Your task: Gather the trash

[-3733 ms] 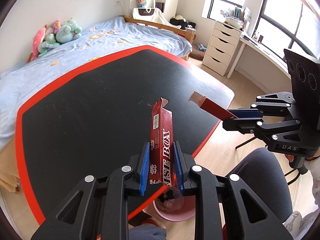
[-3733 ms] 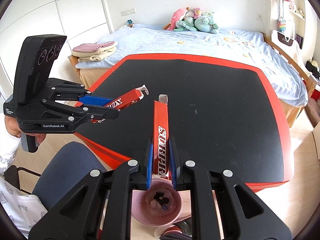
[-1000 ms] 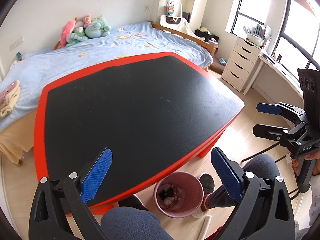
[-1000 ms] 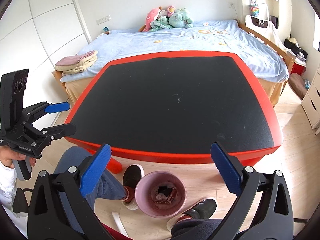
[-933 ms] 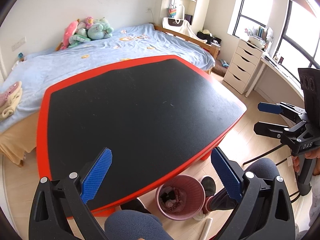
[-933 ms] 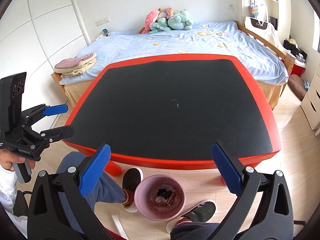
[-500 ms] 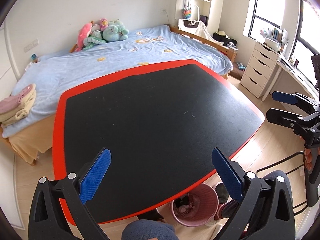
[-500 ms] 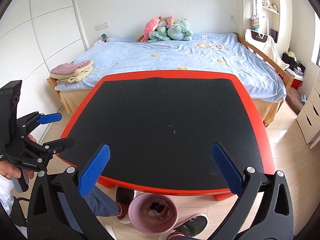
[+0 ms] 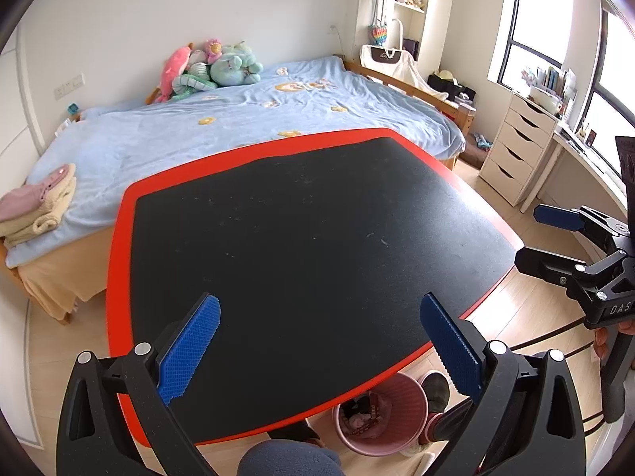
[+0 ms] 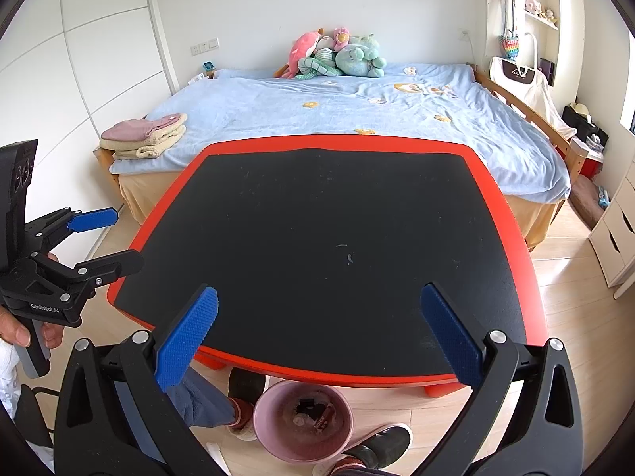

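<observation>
My left gripper [image 9: 319, 313] is wide open and empty above the near edge of the black, red-rimmed table [image 9: 119, 238]. My right gripper [image 10: 319, 309] is also wide open and empty above the table's [image 10: 532, 277] near edge. A pink trash bin [image 9: 412, 392] stands on the floor under the near table edge, with red box pieces and other trash inside; it also shows in the right wrist view [image 10: 266, 428]. The right gripper shows at the right of the left wrist view [image 9: 532, 238], and the left gripper at the left of the right wrist view [image 10: 119, 238].
A bed with a blue cover [image 10: 357, 119] stands behind the table, with plush toys [image 10: 337, 57] and folded towels [image 10: 143, 135]. A white drawer unit [image 9: 516, 150] stands at the right. The person's legs and shoes [image 10: 242, 388] are beside the bin.
Both grippers held red boxes over the bin 3.7 s ago; they are now open and empty. Over the last second both have risen and tilted up, so more of the bed shows.
</observation>
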The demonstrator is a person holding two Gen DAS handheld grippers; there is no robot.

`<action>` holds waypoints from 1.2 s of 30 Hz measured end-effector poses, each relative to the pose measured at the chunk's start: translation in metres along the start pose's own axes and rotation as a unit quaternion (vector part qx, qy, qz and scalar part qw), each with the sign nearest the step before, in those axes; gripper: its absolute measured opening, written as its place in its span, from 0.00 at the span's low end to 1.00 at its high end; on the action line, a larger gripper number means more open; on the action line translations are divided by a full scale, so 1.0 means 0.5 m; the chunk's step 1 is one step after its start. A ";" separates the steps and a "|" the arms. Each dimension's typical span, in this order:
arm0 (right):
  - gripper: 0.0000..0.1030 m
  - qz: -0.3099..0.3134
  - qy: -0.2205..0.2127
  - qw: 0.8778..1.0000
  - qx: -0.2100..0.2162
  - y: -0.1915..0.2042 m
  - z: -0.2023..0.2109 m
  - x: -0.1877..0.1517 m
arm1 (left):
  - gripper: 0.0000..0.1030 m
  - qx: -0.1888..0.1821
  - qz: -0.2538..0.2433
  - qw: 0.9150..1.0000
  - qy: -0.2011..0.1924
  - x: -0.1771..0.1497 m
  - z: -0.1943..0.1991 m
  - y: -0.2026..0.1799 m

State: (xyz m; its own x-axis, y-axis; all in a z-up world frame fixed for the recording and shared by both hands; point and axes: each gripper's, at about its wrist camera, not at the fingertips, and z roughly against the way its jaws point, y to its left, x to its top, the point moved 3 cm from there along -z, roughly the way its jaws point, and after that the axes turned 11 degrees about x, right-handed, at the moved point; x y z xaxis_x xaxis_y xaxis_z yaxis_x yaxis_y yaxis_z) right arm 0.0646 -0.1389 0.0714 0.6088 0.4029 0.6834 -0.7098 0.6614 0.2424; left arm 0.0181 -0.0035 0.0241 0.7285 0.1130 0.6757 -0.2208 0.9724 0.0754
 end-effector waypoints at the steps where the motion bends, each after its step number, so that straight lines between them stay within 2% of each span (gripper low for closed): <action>1: 0.97 0.000 0.000 1.000 0.000 0.000 0.000 0.000 | 0.94 -0.001 0.000 1.000 0.001 0.000 0.000 0.000; 36: 0.97 0.002 0.007 1.000 0.003 0.007 -0.013 -0.012 | 0.94 -0.008 0.000 1.000 0.004 0.000 0.000 -0.017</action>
State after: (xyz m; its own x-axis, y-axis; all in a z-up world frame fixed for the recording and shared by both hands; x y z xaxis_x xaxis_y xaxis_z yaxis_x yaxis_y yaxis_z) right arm 0.0610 -0.1348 0.0637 0.6110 0.4141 0.6747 -0.7139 0.6566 0.2435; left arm 0.0203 -0.0119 0.0234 0.7332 0.1153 0.6702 -0.2105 0.9756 0.0624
